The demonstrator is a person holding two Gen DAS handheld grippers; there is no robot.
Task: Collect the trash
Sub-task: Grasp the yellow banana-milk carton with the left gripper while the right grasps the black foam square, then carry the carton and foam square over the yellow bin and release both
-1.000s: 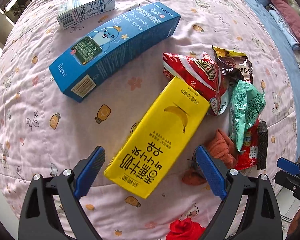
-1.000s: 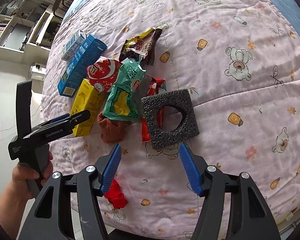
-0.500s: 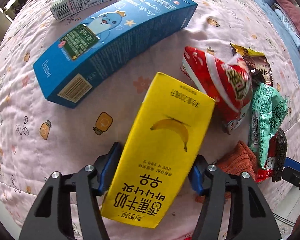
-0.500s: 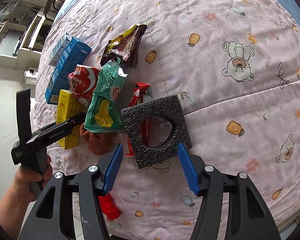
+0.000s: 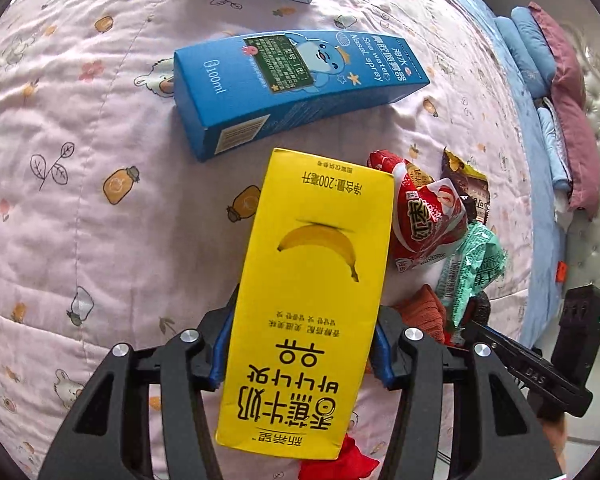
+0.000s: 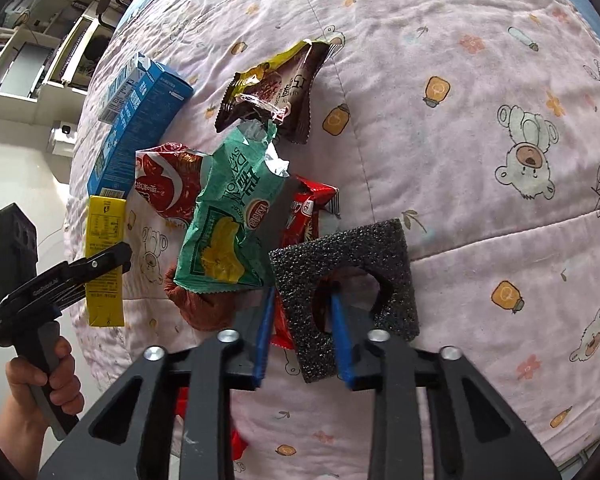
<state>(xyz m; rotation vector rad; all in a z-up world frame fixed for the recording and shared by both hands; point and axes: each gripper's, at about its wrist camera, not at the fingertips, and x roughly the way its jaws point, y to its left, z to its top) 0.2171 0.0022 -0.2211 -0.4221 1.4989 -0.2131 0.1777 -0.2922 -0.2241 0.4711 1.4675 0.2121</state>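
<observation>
Now we note the left gripper [image 5: 298, 354] has just closed on the yellow banana-milk carton [image 5: 312, 300] over the pink quilt [image 5: 80, 160]; the right gripper [image 6: 302, 340] has just pinched the black foam square's [image 6: 348, 280] near edge.

Bright, even daylight; soft short shadows under the yellow carton [image 5: 312, 300]. Strong fisheye bending, dark vignette at corners. Centre sharp; slight softness toward the rims.

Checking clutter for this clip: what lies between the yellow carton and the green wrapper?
In the left wrist view, a red snack bag lies between the yellow carton and the green wrapper; the right wrist view agrees.
</observation>
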